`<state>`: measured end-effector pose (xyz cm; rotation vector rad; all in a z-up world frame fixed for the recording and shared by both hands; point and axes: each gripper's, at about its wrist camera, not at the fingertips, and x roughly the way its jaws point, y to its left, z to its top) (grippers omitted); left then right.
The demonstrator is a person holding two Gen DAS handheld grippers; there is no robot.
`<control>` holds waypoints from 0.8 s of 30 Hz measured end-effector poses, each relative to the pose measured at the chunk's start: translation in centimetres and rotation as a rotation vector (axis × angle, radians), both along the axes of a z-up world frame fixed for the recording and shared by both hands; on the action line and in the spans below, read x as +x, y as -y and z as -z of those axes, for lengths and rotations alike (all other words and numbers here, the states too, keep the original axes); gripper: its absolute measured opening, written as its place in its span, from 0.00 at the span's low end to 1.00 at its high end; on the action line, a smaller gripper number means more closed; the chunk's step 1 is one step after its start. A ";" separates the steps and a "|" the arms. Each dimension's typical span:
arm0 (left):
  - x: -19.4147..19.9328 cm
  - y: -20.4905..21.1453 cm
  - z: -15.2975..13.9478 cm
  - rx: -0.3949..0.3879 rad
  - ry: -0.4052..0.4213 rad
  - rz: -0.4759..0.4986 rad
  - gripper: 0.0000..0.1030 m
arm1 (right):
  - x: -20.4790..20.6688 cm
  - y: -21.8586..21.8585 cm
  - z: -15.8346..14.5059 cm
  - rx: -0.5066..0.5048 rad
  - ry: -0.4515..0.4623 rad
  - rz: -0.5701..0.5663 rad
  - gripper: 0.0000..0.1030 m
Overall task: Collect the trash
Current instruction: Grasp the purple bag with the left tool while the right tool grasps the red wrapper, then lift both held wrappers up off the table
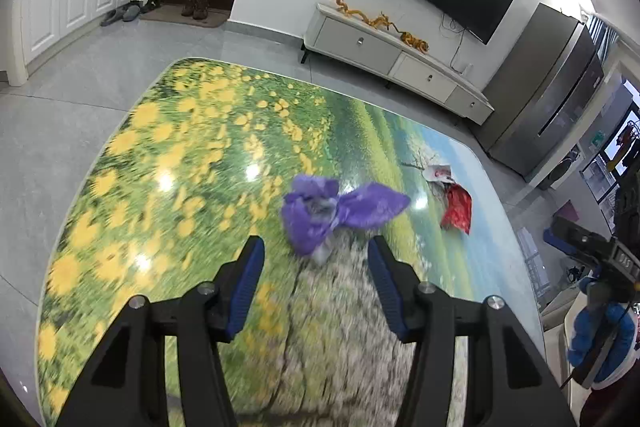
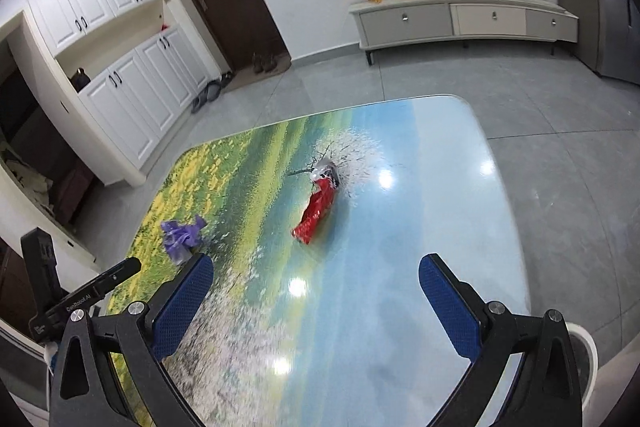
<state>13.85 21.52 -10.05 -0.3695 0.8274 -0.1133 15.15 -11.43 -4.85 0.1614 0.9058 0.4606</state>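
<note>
We see the left claw (image 1: 316,253) above the counter (image 1: 168,163), a glossy top printed with yellow flowers and a meadow. Its two blue pads (image 1: 250,287) stand apart, with nothing between them and nothing touching them. Just beyond the tips lies a crumpled purple wrapper (image 1: 332,213), resting on the counter and slightly blurred. It sits nearly in line with the gap between the pads, a little toward the right pad, but clear of both.

Farther off on the same counter, to the right of the purple wrapper and well apart from it, we find a red foil wrapper (image 1: 458,211) with a small white scrap (image 1: 438,173) touching its far end.

In the right wrist view, the right claw (image 2: 316,273) also hangs over the counter (image 2: 440,155) with its blue pads (image 2: 450,297) spread wide, wider than the left pair. It holds nothing and touches nothing. The red foil wrapper (image 2: 316,211) lies ahead of it, roughly midway between the two pads but well beyond the tips, with the pale scrap (image 2: 326,169) at its far end. The purple wrapper (image 2: 182,235) shows just past the tip of the left-hand pad in this view, near the counter's left edge.

At the right edge of the left wrist view we can make out the other handheld device and a blue glove (image 1: 600,339) on the hand that carries it.
</note>
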 end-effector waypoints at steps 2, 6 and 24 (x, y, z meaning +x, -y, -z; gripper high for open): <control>1.3 0.2 0.5 -0.004 -0.012 -0.003 0.50 | 1.2 -0.7 0.5 -0.005 -0.006 -0.011 0.97; 3.7 0.3 1.8 -0.031 -0.046 -0.022 0.50 | 4.1 -2.4 2.3 -0.017 -0.035 -0.026 0.88; 5.8 1.2 3.2 -0.009 -0.030 -0.040 0.32 | 7.7 -3.7 6.9 -0.027 -0.085 -0.033 0.23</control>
